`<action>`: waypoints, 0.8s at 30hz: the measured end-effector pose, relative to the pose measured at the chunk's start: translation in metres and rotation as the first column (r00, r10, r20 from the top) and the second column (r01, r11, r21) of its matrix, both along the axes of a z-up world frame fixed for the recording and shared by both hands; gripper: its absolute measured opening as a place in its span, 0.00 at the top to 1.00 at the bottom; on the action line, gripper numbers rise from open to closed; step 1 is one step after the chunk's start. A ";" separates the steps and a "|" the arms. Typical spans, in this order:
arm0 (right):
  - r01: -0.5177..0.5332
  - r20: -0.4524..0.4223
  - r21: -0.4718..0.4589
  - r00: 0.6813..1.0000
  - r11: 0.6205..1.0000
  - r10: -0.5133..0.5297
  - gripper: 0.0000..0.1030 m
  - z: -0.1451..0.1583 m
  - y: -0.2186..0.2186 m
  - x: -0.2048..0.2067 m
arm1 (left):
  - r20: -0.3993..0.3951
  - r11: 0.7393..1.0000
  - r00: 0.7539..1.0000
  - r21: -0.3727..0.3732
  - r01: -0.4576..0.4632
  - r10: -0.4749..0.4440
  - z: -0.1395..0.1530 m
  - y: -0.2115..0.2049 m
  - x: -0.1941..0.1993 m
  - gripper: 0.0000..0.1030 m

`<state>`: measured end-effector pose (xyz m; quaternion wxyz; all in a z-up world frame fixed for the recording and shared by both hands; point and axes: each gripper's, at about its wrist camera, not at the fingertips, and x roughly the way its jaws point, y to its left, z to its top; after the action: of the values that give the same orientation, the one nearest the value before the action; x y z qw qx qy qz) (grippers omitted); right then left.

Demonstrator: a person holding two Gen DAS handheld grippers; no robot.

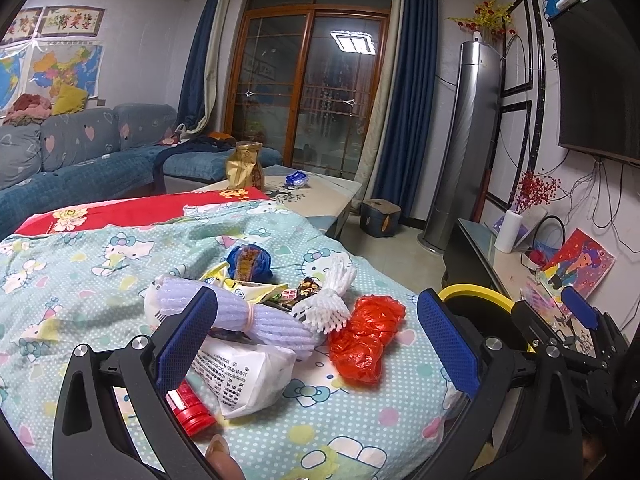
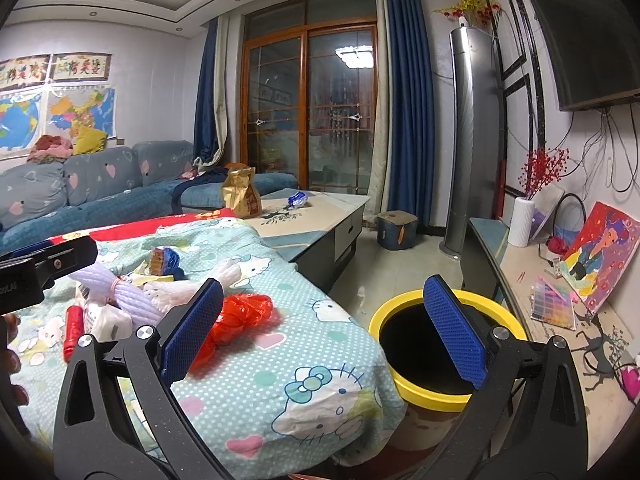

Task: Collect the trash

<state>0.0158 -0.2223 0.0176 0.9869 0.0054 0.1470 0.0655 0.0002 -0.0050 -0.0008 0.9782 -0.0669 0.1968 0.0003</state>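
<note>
A trash pile lies on the Hello Kitty cloth (image 1: 100, 280). It holds a crumpled red plastic bag (image 1: 366, 340), a lavender foam net roll (image 1: 256, 316), a white foam net (image 1: 328, 304), a printed white packet (image 1: 244, 376), a red cylinder (image 1: 190, 404) and a blue wrapper (image 1: 250, 260). My left gripper (image 1: 318, 340) hangs open just before the pile, its left pad over the lavender roll. My right gripper (image 2: 324, 332) is open and empty, its left pad in front of the red bag (image 2: 240, 312) and its right pad over the yellow-rimmed bin (image 2: 432, 396).
The bin (image 1: 472, 290) stands on the floor off the cloth's right edge. Beyond are a coffee table (image 2: 320, 216) with a gold bag (image 2: 240, 194), a blue sofa (image 2: 100, 192), and a TV stand (image 2: 520, 280) with a painting and a white vase.
</note>
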 end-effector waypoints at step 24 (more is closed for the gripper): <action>-0.306 -0.155 -0.002 0.940 0.952 0.302 0.10 0.013 0.085 0.066 | -0.060 0.974 0.975 -0.062 -0.216 0.212 0.005 0.092 0.017 0.06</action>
<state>0.0814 -0.1376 0.0302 0.9507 -0.0252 0.2221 0.2148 0.0175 0.0874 0.0040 0.9641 -0.1211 0.2140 0.1006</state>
